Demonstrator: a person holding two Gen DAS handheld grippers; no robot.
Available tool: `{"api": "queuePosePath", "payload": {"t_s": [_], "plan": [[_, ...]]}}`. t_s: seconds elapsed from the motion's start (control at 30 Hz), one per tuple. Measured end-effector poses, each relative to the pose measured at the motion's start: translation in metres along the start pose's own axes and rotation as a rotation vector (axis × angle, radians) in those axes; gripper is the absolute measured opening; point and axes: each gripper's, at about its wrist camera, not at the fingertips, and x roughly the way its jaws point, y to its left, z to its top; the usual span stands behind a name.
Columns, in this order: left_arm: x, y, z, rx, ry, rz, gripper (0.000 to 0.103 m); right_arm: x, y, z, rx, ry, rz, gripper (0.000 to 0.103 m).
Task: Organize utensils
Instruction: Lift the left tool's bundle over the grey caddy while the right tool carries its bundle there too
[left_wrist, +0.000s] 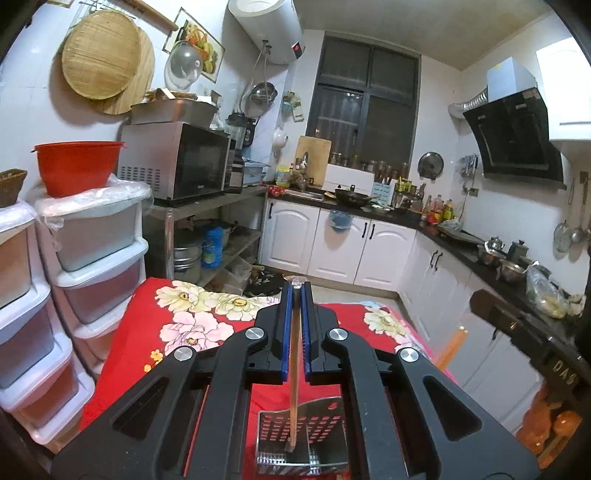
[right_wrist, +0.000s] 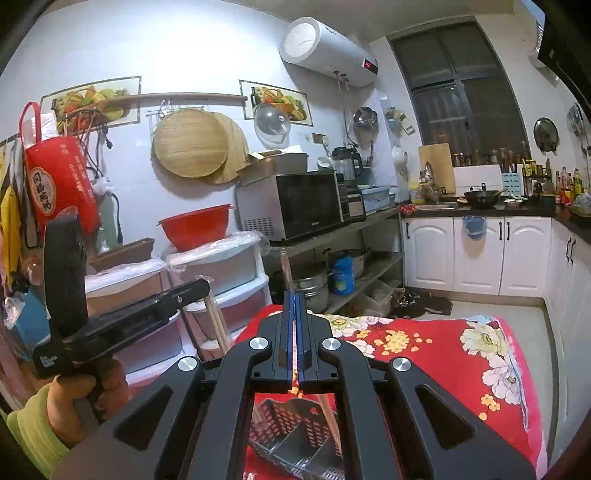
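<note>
I have both tongs clamped tight, each on a slim utensil: my left gripper (left_wrist: 296, 295) pinches a thin wooden-looking stick (left_wrist: 294, 387), probably a chopstick, whose lower end hangs toward six o'clock over the perforated metal utensil holder (left_wrist: 325, 417). My right gripper (right_wrist: 294, 302) squeezes a reddish stick (right_wrist: 294, 363) whose pale tip pokes out past the pads toward twelve o'clock. The holder sits on the red floral cloth (left_wrist: 147, 354) below both tools, so I judge this as the carrying step, with each piece lifted and waiting to be dropped in. Next I need to line each lower end up over a compartment, lower it inside and only then let the jaws part. My right camera shows what the left cannot: the holder's inner dividers (right_wrist: 291, 443), another stick (right_wrist: 330, 417) already leaning in it, and my left hand (right_wrist: 85, 387) at eight o'clock. My left camera only catches the right tool's edge at three o'clock.
</note>
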Motion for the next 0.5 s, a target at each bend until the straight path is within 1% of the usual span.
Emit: {"api": "queuePosePath", "payload": {"t_s": [0.13, 0.5], "plan": [[0.012, 0.001, -0.017, 0.015, 0.006, 0.015, 0.001, 0.008, -0.009, -0.010, 0.019, 0.023, -0.009, 0.002], [0.030, 0.005, -0.052, 0.009, 0.041, -0.002, 0.001, 0.030, -0.017, -0.047, 0.053, 0.097, 0.007, 0.002]]}}
